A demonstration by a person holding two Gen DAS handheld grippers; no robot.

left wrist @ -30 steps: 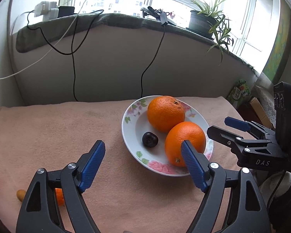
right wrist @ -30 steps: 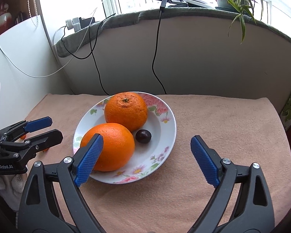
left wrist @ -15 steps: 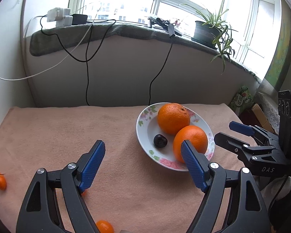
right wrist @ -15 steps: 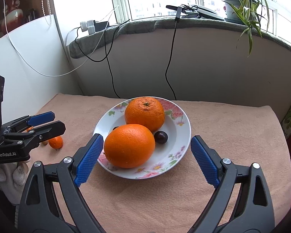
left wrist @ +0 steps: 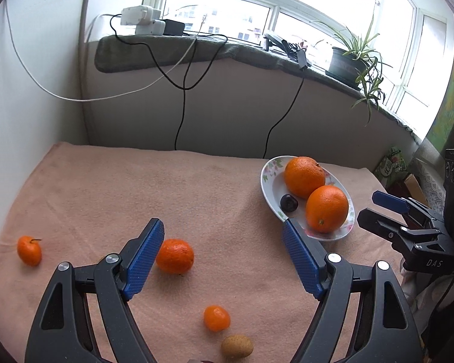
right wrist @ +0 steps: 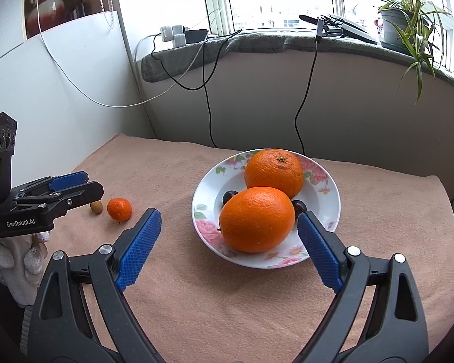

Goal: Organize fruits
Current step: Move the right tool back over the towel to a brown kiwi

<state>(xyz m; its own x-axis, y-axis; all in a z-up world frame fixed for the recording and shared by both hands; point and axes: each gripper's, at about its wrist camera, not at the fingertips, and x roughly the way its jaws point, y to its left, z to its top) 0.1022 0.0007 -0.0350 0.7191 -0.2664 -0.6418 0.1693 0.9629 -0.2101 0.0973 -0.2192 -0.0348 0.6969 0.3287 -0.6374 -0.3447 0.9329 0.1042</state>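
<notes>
This is a lived-in home, a corner by a bay window. A spider plant in a pot stands on the cloth-draped sill at upper right, chargers trail cables down the wall, and a flowered plate of fruit sits on a towel-covered surface.

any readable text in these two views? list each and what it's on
"GenRobot.AI": white print on the side of the left tool, seen in the right wrist view.
"DAS": pale letters on the side of the right tool, seen in the left wrist view.
Green package beyond the table's far right corner: has printing, too small and blurred to read.
</notes>
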